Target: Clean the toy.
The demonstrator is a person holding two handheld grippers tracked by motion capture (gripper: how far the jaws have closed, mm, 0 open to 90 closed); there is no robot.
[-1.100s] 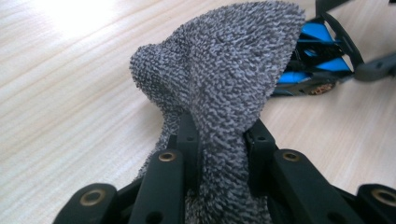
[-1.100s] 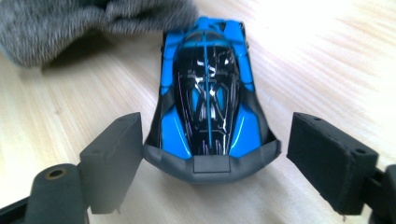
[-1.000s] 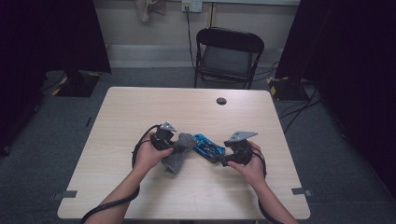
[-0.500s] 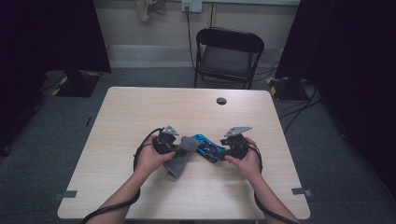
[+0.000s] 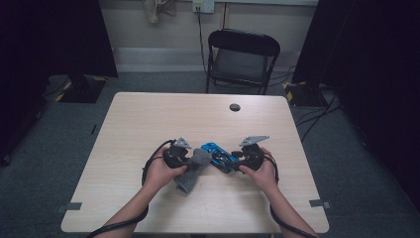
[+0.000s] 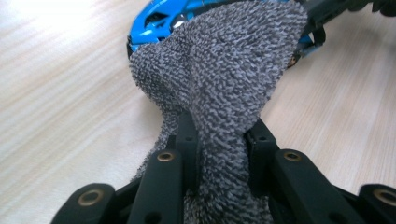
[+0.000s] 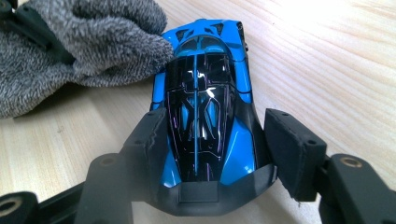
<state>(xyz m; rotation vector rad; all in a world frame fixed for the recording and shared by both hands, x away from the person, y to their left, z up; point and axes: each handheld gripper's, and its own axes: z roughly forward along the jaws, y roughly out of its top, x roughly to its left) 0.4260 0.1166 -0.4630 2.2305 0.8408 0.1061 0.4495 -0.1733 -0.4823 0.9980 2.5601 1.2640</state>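
Wooden table (image 5: 148,119), left claw (image 6: 219,140) pinching grey cloth (image 6: 224,70), right claw (image 7: 219,144) seemingly closing around blue toy car (image 7: 205,112)

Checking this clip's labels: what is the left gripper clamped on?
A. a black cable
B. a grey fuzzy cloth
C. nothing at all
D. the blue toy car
B: in the left gripper view the left gripper has its jaws pinched on a grey fuzzy cloth, whose free end drapes over the blue toy car on the table.
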